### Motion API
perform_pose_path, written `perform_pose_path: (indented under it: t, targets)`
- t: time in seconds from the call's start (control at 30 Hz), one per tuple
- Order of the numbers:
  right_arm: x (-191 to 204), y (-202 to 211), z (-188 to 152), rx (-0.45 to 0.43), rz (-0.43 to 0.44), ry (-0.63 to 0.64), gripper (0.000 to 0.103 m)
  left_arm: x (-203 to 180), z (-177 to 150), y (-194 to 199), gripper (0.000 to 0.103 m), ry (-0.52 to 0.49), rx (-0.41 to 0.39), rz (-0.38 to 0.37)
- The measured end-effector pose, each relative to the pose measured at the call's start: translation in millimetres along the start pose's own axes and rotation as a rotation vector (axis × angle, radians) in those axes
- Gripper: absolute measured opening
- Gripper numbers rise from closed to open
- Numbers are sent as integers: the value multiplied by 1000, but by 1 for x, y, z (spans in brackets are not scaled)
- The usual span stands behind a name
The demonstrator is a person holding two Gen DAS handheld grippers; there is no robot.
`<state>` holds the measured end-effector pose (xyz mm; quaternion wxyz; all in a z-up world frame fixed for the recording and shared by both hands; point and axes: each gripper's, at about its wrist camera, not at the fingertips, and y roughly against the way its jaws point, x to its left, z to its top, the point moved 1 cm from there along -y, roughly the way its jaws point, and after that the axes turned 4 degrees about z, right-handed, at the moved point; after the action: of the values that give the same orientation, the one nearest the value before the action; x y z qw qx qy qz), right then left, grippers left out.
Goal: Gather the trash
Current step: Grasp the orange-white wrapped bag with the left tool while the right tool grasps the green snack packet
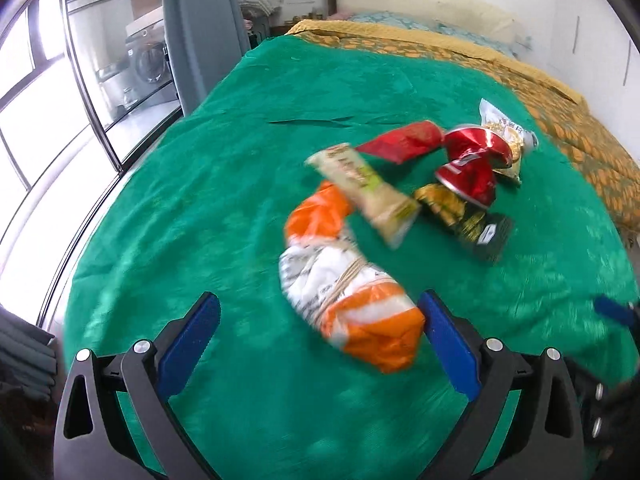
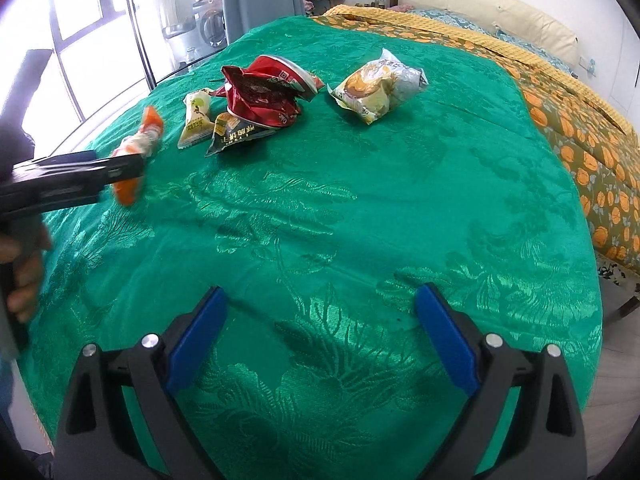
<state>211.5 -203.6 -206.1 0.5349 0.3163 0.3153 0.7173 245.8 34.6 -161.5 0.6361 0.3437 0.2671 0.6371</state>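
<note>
An orange-and-white wrapper (image 1: 352, 300) lies crumpled on the green bedspread (image 1: 200, 208), partly between the spread fingers of the left gripper (image 1: 320, 344). Just beyond, a beige wrapper (image 1: 366, 188), red bags (image 1: 468, 164) and a black-gold packet (image 1: 464, 216) cluster. The right gripper (image 2: 320, 344) hangs spread over bare cloth.

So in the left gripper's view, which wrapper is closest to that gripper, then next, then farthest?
1. Orange-and-white wrapper, just ahead between the left gripper fingers.
2. Beige wrapper, beyond it, centre.
3. Silver-and-yellow packet, farthest, upper right.
</note>
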Motion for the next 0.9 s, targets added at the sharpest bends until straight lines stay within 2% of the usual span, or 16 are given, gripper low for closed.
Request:
perform_pose_path:
  t: [0.1,0.23,0.4,0.47,0.53,0.7,0.9]
  targets:
    - [1,-1,0,1,-5,3,93,12,-2,0,97,21,8,-62]
    - [2,0,0,1,-9,4,93,0,2,-9,97,33,4,-119]
    - [1,0,0,1,-8,2,93,-20,12,-28,97,-5,24,-61]
    - [1,0,0,1,-8,2,93,-17,11,-27,91,4,28,-59]
    - [1,0,0,1,-8,2,93,-14,9,-26,63,2,34,-82]
    - [1,0,0,1,-9,1,93,-10,-3,-9,60,-36,11,-106]
    - [1,0,0,2,-13,4,93,-25,-32,20,61,-92,17,-194]
